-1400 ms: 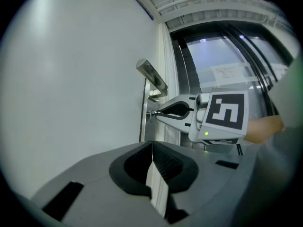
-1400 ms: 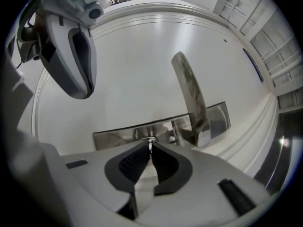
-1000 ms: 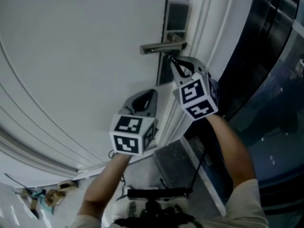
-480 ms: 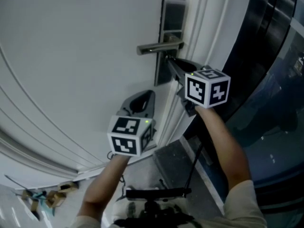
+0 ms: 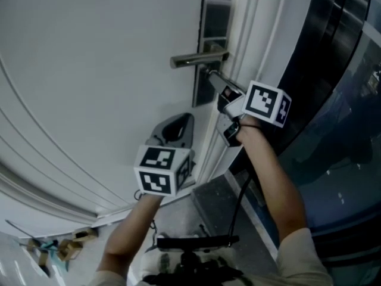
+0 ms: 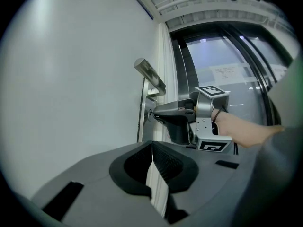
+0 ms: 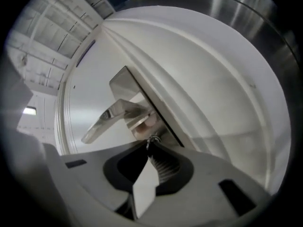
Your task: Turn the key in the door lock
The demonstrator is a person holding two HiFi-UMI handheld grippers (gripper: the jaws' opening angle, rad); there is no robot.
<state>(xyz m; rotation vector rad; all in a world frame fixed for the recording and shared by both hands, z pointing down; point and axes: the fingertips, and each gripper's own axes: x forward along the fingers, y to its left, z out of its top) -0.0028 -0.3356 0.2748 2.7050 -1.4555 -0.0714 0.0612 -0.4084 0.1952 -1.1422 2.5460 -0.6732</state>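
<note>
- State, right tool (image 7: pixel 149 149): jaws clenched on the key (image 7: pixel 152 139), which is pinched at the very tips. The key goes into the metal lock plate (image 7: pixel 142 105) directly ahead of the tool.
- Right gripper view only: a small metal glint of the key shows at the jaw tips. The lever handle (image 7: pixel 106 119) runs off to the upper left of the tips. The whole door (image 5: pixel 89 70) appears slanted here.
- Head view does not resolve the key. It shows the right tool's tips meeting the plate just beneath the lever, with its marker cube (image 5: pixel 268 103) behind the jaws and the forearm (image 5: pixel 271 177) trailing back from it.
- State, left tool (image 6: pixel 152 148): jaws closed on each other, nothing between them. In the head view it hangs near the door face, below and to the left of the right tool and apart from the lock.
- Left gripper view only: the right tool seen side-on, jaws level and reaching to the plate's edge under the lever. Behind that tool is a glass panel (image 6: pixel 246 93) with a paper notice (image 6: pixel 227 72); print too small to read.
- Head view only: a dark cable (image 5: pixel 238 201) drops from the right tool.
</note>
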